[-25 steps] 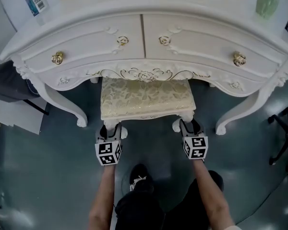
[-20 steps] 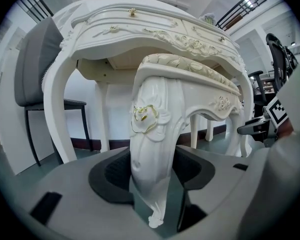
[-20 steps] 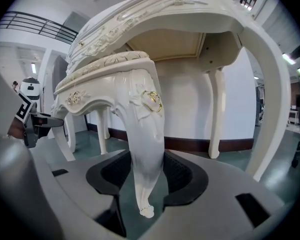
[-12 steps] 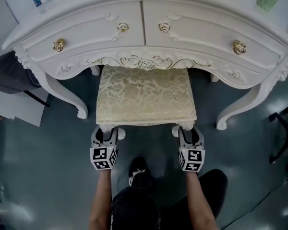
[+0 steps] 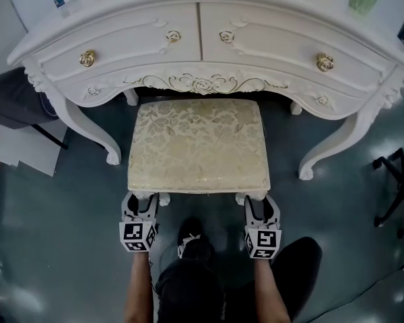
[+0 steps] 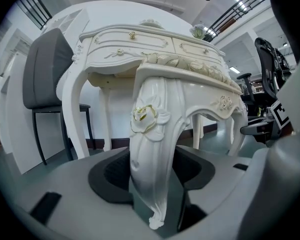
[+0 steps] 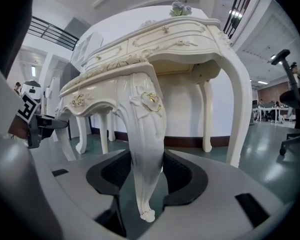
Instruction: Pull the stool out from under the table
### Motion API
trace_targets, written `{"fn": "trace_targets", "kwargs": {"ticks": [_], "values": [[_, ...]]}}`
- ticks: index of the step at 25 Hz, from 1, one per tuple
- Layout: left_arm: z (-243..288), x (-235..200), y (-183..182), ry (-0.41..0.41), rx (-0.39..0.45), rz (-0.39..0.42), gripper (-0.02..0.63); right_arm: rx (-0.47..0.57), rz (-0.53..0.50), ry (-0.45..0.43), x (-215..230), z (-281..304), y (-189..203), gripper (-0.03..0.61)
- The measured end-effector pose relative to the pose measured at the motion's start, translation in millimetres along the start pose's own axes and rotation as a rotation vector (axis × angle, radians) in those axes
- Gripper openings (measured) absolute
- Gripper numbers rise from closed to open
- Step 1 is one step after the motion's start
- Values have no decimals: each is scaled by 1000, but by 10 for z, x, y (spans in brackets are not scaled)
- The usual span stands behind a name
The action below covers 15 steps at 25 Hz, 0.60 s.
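Stool (image 5: 198, 145) judged nearly clear of table (image 5: 202, 46); its 12 o'clock edge sits at the rim. Left gripper (image 5: 141, 207) and right gripper (image 5: 261, 208) each clamp a front leg (image 6: 149, 149).

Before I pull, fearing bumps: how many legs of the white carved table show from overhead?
4: curved front left leg, front right leg, rear left leg and rear right leg beyond the cream cushioned stool; none looks hidden.
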<state>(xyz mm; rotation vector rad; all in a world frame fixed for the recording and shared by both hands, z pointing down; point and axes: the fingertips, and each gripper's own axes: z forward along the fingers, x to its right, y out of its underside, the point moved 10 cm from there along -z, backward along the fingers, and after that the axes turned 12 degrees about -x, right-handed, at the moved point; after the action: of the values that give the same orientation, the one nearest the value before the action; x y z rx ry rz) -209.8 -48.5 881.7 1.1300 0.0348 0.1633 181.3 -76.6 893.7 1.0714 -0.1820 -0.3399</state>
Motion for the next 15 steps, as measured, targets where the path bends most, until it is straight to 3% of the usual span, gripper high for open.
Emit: {"fn": "trace_targets", "kwargs": {"ticks": [10,15], "values": [[-43,-1,16,5,17,13,241,17,15,22,-43,-95,53,227],[-13,-21,-5,34,-39,16,240,-6,-2,15,-45,-111,83,224]]}}
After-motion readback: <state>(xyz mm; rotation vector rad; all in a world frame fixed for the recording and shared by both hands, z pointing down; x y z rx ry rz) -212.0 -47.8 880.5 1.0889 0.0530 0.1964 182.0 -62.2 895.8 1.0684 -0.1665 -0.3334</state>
